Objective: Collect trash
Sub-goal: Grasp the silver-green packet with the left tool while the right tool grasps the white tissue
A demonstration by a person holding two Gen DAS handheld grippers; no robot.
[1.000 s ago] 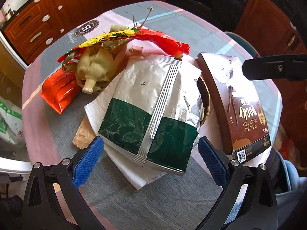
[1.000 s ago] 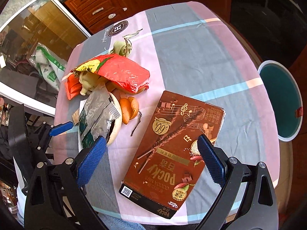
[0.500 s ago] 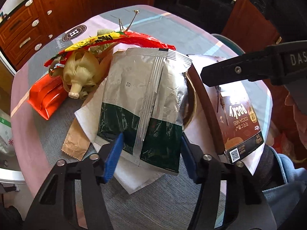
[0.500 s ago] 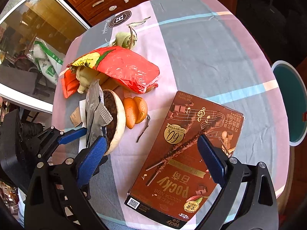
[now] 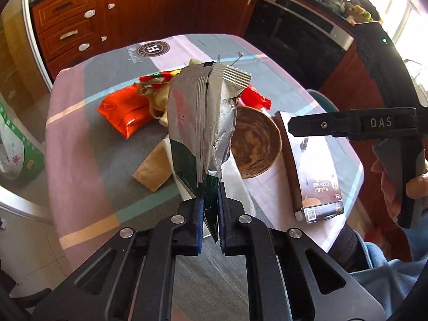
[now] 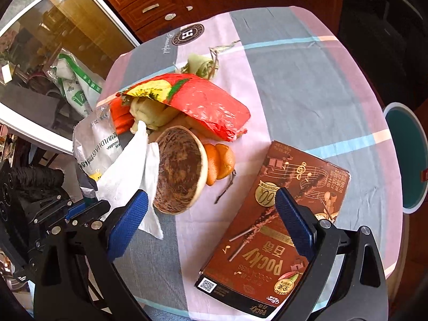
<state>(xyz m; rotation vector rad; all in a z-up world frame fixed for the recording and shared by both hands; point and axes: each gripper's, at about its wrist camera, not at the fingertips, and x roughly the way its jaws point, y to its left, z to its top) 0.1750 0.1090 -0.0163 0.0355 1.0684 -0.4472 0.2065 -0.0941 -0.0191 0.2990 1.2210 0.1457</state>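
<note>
Where it lay flat a second ago, the foil bag [image 5: 203, 133] now hangs lifted above the table [image 5: 88, 149], the left gripper [image 5: 210, 214] closing on its bottom, while the right gripper [image 6: 211, 222], jaws spread, hovers over the Pocky box [image 6: 275, 227] beside the bowl [image 6: 179, 171].

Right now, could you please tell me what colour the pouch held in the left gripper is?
The pouch is silver foil with a dark green lower band, clearest in the left wrist view.

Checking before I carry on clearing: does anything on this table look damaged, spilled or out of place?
Nothing spilled. The silver-green pouch is crumpled and torn open at the top, pinched by its bottom corner as the left gripper is closing on it. The Pocky box lies flat and intact.
</note>
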